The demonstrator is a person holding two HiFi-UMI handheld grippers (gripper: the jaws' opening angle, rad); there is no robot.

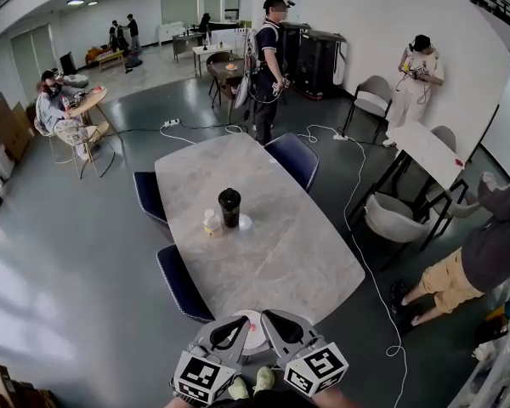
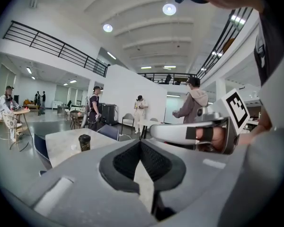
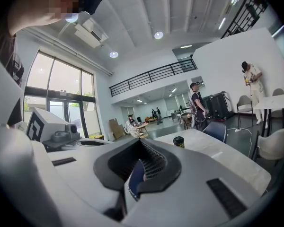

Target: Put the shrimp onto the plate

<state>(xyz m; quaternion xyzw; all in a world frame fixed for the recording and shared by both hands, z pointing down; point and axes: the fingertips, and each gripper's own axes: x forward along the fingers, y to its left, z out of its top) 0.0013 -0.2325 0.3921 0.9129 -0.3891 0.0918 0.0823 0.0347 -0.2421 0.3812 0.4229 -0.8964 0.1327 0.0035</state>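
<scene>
Left gripper [image 1: 238,324] and right gripper [image 1: 272,320] hang pressed together, empty, by the near plate [image 1: 255,338] — one careless reach for the likely shrimp [image 1: 211,222] could tip the cup [image 1: 229,206] beside it.

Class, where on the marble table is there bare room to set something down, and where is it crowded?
Bare: the far end of the table beyond the dark cup, and the wide stretch between cup and the white plate at the near edge. Crowded: beside the cup, where a small pale item and a white disc sit close.
</scene>
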